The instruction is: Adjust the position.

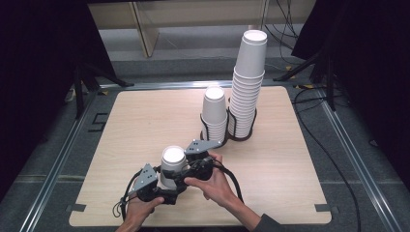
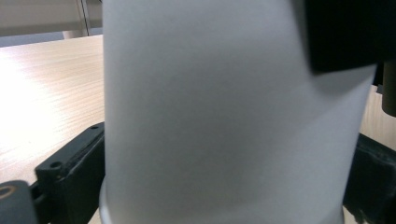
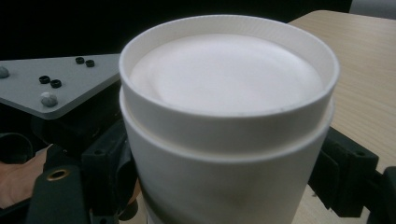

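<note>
The lower rim of the upside-down white paper cup [image 1: 172, 164] is hidden behind both hands as left hand-held gripper [image 1: 163, 186] and right hand-held gripper [image 1: 186, 170] clamp it on the wooden desk [image 1: 145, 121].

In the left gripper view the white cup [image 2: 233, 116] is blurred, and the picture's top and bottom edges cut it off. In the right gripper view its base is cut off below. In the high view both grippers hide its lower wall.
</note>
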A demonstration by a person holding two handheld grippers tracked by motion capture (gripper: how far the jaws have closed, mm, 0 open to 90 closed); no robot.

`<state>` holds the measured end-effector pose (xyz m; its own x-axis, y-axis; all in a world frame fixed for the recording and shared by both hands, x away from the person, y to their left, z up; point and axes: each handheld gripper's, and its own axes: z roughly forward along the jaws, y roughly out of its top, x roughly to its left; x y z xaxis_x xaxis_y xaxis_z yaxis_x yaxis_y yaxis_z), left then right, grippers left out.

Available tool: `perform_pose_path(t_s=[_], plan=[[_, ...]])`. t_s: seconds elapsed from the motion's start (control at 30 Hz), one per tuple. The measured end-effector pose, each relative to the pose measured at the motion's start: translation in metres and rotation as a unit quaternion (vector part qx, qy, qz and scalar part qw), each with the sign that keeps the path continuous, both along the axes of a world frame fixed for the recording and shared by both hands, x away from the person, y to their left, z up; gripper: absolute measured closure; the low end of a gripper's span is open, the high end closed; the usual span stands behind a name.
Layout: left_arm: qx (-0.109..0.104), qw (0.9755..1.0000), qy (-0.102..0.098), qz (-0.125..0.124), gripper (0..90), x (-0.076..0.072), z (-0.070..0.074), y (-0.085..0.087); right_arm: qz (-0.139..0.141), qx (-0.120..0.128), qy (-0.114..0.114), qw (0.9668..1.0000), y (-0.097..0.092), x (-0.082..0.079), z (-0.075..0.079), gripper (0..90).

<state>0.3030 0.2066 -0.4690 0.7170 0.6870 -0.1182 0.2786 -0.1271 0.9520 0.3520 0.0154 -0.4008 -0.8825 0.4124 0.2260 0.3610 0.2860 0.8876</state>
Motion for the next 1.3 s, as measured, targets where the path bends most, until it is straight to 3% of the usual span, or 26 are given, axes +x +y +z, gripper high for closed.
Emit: perform_pose_path(t_s=[0.13,0.3,0.33,0.43,0.53,0.6,0.7,0.8,0.87,1.03,1.07,1.1,1.13,1.23,1.27,1.3], plan=[[0.012,0.9999,-0.004,-0.004,7.7,0.0,0.0,0.0,0.002,-0.004,0.003,1.0,-0.001,0.0,-0.001,18.0],[0.01,0.9998,-0.015,-0.011,11.2,0.0,0.001,0.0,0.007,-0.013,0.003,0.9999,-0.004,0.0,0.003,15.6],[0.027,0.9995,-0.01,-0.011,11.6,-0.001,0.003,0.001,0.009,-0.014,0.002,0.9999,-0.005,0.0,0.005,15.8],[0.032,0.9992,-0.015,-0.017,12.5,-0.001,0.003,0.002,0.014,-0.016,-0.002,0.9998,-0.012,0.001,0.012,15.6],[0.079,0.9957,-0.037,-0.029,13.0,-0.001,0.006,0.003,0.021,-0.014,0.002,0.9997,-0.019,0.002,0.018,15.6],[0.094,0.9942,-0.038,-0.035,13.2,-0.002,0.007,0.003,0.027,-0.018,0.015,0.9994,-0.023,0.001,0.021,15.6],[0.111,0.9922,-0.041,-0.039,13.3,-0.004,0.007,0.001,0.04,-0.027,0.01,0.9988,-0.028,0.002,0.023,15.7],[0.15,0.9864,-0.045,-0.05,13.3,-0.006,0.009,0.001,0.051,-0.035,0.012,0.998,-0.032,0.001,0.024,15.7],[0.154,0.9858,-0.044,-0.051,13.4,-0.008,0.008,-0.001,0.059,-0.048,0.013,0.997,-0.033,0.0,0.024,15.7],[0.202,0.9761,-0.045,-0.066,13.6,-0.013,0.009,-0.004,0.079,-0.081,0.02,0.9934,-0.032,-0.003,0.02,15.9],[0.209,0.9743,-0.047,-0.069,13.7,-0.013,0.01,-0.004,0.081,-0.083,0.025,0.9929,-0.031,-0.004,0.019,16.0],[0.209,0.9743,-0.047,-0.069,13.7,-0.013,0.01,-0.004,0.081,-0.083,0.025,0.9929,-0.031,-0.004,0.019,16.0],[0.218,0.9715,-0.052,-0.077,13.8,-0.014,0.009,-0.005,0.085,-0.092,0.03,0.9916,-0.031,-0.005,0.018,16.2],[0.238,0.9662,-0.058,-0.081,13.9,-0.016,0.009,-0.006,0.092,-0.099,0.034,0.9903,-0.03,-0.005,0.015,16.7],[0.239,0.9656,-0.06,-0.083,14.0,-0.016,0.009,-0.007,0.095,-0.103,0.035,0.9896,-0.03,-0.005,0.014,16.9],[0.249,0.9628,-0.063,-0.084,14.0,-0.016,0.01,-0.006,0.095,-0.102,0.041,0.9894,-0.03,-0.006,0.013,17.2]])
